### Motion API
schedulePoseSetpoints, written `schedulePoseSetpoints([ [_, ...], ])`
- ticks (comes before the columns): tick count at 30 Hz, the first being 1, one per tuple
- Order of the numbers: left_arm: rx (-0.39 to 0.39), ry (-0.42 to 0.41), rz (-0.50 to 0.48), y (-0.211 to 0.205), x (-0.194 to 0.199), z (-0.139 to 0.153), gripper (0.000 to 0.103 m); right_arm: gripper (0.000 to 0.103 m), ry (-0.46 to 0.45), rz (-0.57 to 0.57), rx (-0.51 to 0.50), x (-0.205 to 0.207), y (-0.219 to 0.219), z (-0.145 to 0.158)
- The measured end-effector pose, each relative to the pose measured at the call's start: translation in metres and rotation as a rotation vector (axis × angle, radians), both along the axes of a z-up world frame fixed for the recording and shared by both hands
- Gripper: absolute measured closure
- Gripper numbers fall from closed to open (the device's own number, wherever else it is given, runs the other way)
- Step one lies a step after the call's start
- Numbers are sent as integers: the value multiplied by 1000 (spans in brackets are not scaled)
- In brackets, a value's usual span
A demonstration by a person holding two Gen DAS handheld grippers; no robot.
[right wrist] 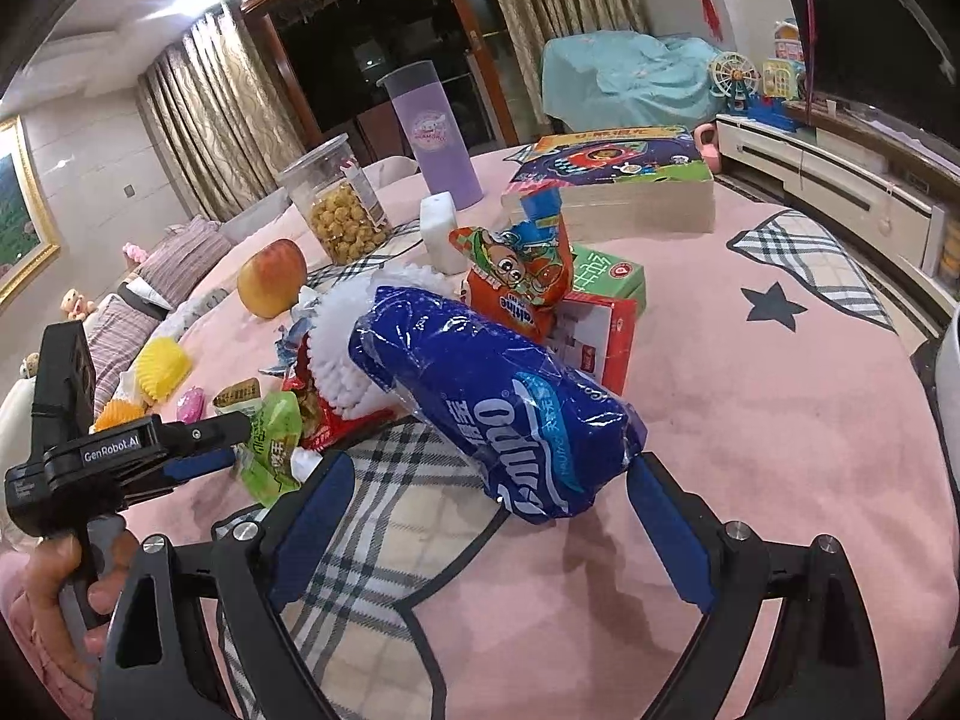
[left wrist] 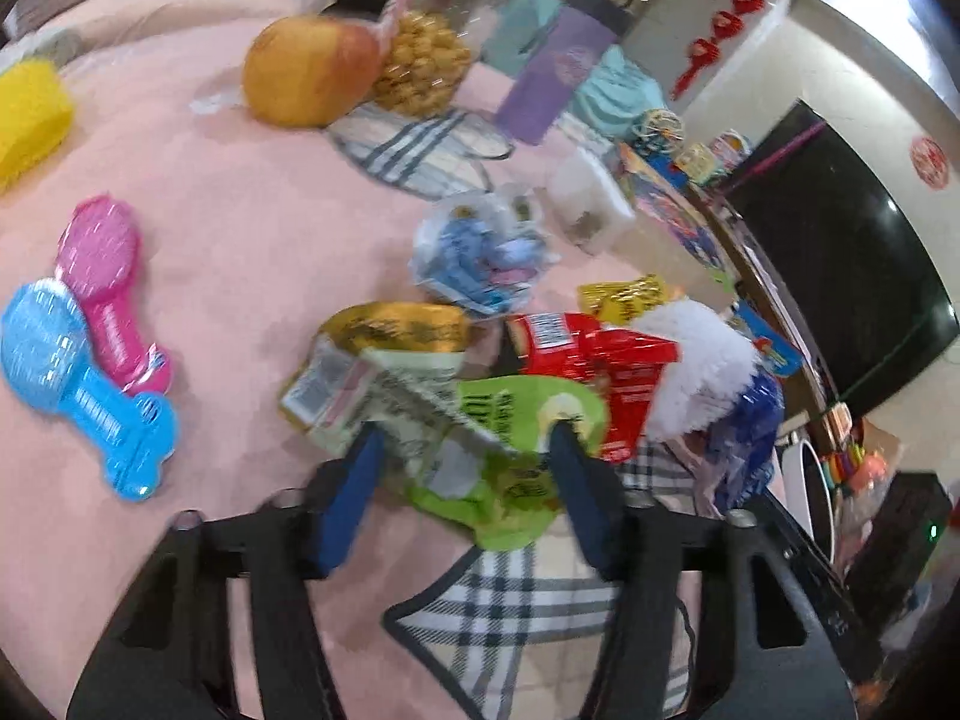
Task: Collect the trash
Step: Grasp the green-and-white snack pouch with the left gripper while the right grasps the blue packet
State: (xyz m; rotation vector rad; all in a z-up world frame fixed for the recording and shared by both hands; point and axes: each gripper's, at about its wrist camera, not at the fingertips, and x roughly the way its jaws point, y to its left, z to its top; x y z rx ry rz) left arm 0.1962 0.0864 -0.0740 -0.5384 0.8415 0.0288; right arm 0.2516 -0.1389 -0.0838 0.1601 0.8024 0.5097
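A heap of wrappers lies on the pink cloth. My left gripper (left wrist: 465, 438) has its jaws around a green snack wrapper (left wrist: 510, 420), with a gap showing beside the left finger; it also shows in the right wrist view (right wrist: 240, 450) on that wrapper (right wrist: 273, 444). A red packet (left wrist: 600, 360), white foam netting (left wrist: 696, 360) and a gold packet (left wrist: 396, 330) lie just beyond. My right gripper (right wrist: 486, 480) is open, its fingers either side of the near end of a blue plastic wrapper (right wrist: 498, 396). An orange snack bag (right wrist: 522, 270) stands behind it.
An apple (left wrist: 309, 75), a popcorn jar (left wrist: 426, 54), a purple cup (right wrist: 438, 132), a puzzle box (right wrist: 624, 180) and a red-and-green carton (right wrist: 606, 312) stand around the heap. Pink and blue toy brushes (left wrist: 90, 354) lie at left. A white bin rim (right wrist: 951, 372) is at right.
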Motion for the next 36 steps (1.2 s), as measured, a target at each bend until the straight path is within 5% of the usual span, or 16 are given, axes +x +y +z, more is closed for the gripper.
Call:
schedulePoseSetpoints([
  [1, 7, -13, -28, -5, 1, 2, 74, 10, -2, -2, 6, 1, 0, 0],
  [3, 24, -25, -59, -11, 2, 5, 84, 12, -7, -14, 10, 2, -2, 0],
  [6, 32, -32, -97, -15, -1, 8, 103, 61, 1, -15, 31, 3, -5, -2],
  [7, 27, -27, -109, -16, -2, 8, 103, 84, 17, -15, 32, 4, -6, -4],
  [8, 15, -29, -121, -16, -4, 9, 103, 96, 31, -18, 37, 4, -8, -6],
  [13, -7, -35, -154, -14, -16, 16, 103, 98, 55, -15, 82, -7, -19, -7],
  [15, -1, -12, -133, -11, -18, 16, 103, 90, 62, -4, 101, -12, -21, -4],
  [16, -10, -5, -120, -8, -19, 15, 103, 81, 66, -1, 106, -13, -22, -3],
  [17, -13, 6, -99, -5, -18, 13, 102, 58, 63, -6, 100, -14, -21, -2],
  [19, -37, 30, -74, 1, -14, 9, 95, 28, 28, -13, 78, -14, -18, 4],
  [29, -25, 73, 44, 12, 16, -3, 55, 28, -71, 43, 5, 9, 20, 14],
  [32, 23, 49, 44, 9, 20, -4, 57, 39, -67, 49, -42, 21, 30, 6],
  [34, 53, 22, 21, 5, 18, -1, 83, 57, -41, 58, -54, 25, 34, 0],
  [36, 70, 10, -8, 3, 15, 3, 90, 58, -31, 54, -44, 23, 31, -2],
])
